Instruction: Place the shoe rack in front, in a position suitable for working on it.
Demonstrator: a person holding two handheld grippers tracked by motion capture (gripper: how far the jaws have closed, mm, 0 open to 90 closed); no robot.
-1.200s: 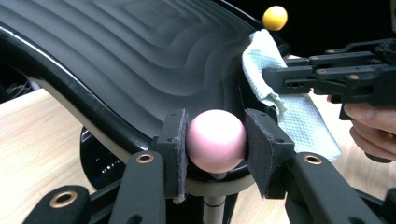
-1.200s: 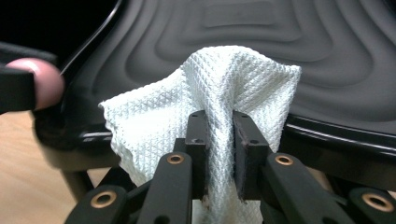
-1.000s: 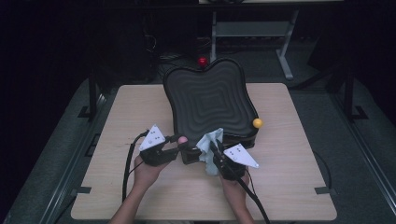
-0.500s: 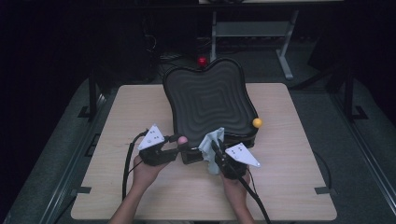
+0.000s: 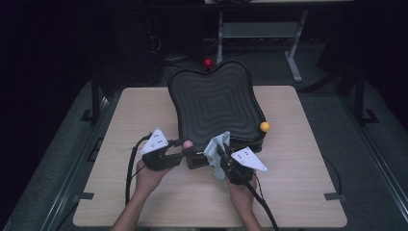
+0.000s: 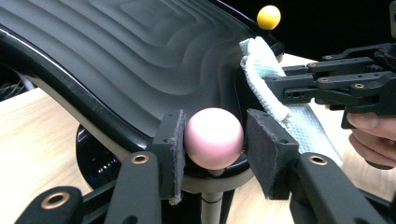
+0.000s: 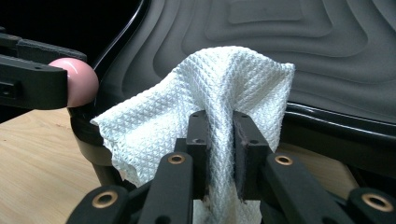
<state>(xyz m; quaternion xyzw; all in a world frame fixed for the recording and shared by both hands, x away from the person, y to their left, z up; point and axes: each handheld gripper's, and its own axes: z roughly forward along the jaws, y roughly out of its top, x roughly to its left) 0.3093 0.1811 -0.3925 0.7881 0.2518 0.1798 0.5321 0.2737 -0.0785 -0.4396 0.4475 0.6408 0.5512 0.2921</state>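
A black board [image 5: 211,101] with a ridged top stands tilted on a base on the wooden table [image 5: 144,115]. A pink ball knob [image 6: 214,137] sticks up at its near left corner. My left gripper [image 6: 212,140] has just been closing and its pads press on that ball [image 5: 187,143] from both sides. My right gripper [image 7: 219,135] is shut on a white waffle-weave cloth [image 7: 219,84]. It holds the cloth [image 5: 215,144] against the board's near rim, just right of the pink ball [image 7: 79,84]. Both grippers [image 5: 185,146] [image 5: 220,150] sit at the board's front edge.
A yellow ball knob [image 5: 264,126] sits at the board's right edge and a red one [image 5: 208,63] at its far edge. Bare tabletop lies left, right and in front of the board. Dark floor and a metal stand [image 5: 293,57] lie beyond the table.
Both hands stay where they were. The free part of the cloth has shifted a little in the right gripper.
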